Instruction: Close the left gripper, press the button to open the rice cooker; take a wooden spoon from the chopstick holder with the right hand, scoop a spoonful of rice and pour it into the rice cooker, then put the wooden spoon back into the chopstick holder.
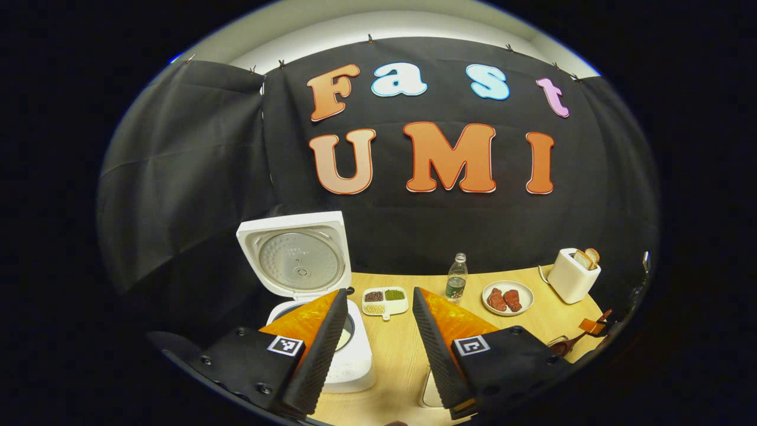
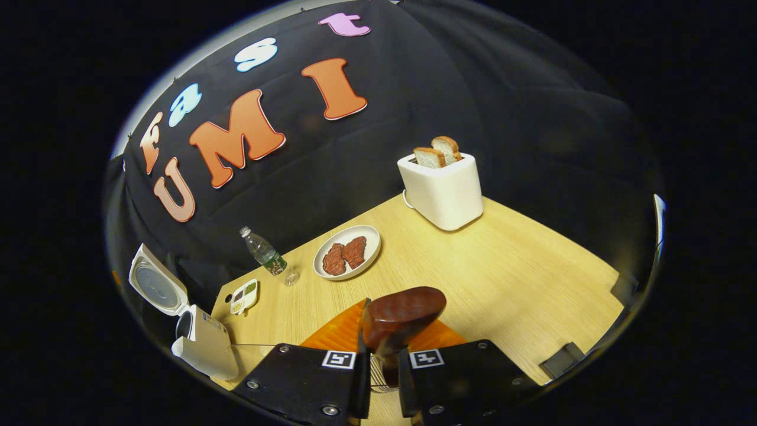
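Observation:
The white rice cooker [image 1: 355,362] stands at the table's left with its lid [image 1: 298,255] swung up; pale rice shows in the pot behind my left finger. My left gripper [image 1: 379,291] is open above the table just right of the cooker, holding nothing. My right gripper [image 2: 387,334] is shut on the handle of a dark wooden spoon [image 2: 402,316], whose bowl points up and forward. Whether the spoon bowl holds rice I cannot tell. Thin metal wires [image 2: 378,373] show between the right fingers, below the spoon. In the left gripper view the right gripper [image 1: 593,326] and spoon [image 1: 569,343] are at the far right.
A divided dish of grains [image 1: 384,300], a water bottle [image 1: 456,278], a plate with meat [image 1: 507,297] and a white toaster with bread [image 1: 572,273] line the back of the wooden table [image 1: 402,349]. A white object [image 1: 432,391] lies low between the left fingers.

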